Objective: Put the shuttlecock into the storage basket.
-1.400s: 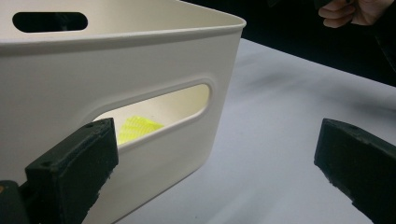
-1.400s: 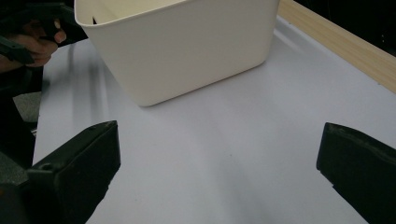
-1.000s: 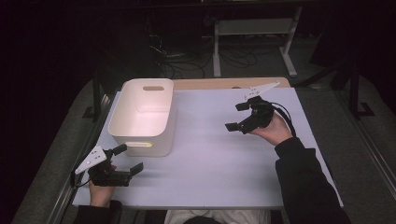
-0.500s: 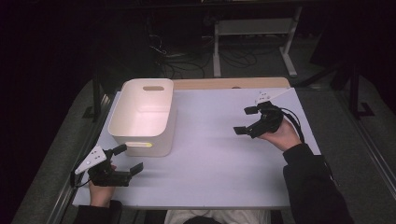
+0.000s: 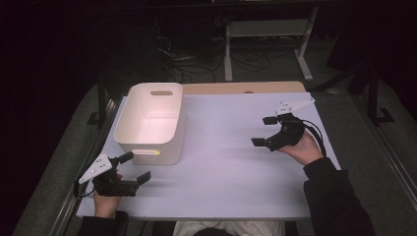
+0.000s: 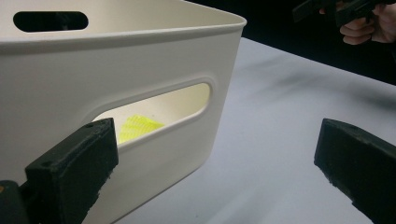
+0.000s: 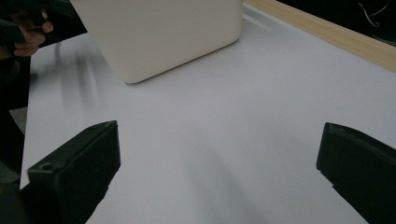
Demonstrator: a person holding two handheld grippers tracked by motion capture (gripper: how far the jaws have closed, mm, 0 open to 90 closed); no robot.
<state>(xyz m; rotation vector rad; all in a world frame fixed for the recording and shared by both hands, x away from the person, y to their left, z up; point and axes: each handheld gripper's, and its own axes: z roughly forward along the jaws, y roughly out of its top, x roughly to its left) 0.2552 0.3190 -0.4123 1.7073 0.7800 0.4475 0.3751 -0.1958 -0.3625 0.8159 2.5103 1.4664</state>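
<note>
A cream plastic bin with handle slots stands on the left part of the white tabletop. Through its near slot a yellow mesh-like object shows inside the bin. My left gripper sits at the table's front left corner, just in front of the bin, open with nothing between its fingers. My right gripper hovers over the right side of the table, open and empty, pointing toward the bin.
A wooden strip edges the table's far side. Beyond it, on the dark floor, lie cables and a white metal stand. The person's other hand shows at the upper left of the right gripper view.
My right gripper has drawn back toward the person and to the right, lower over the table. The left gripper has stayed put.
</note>
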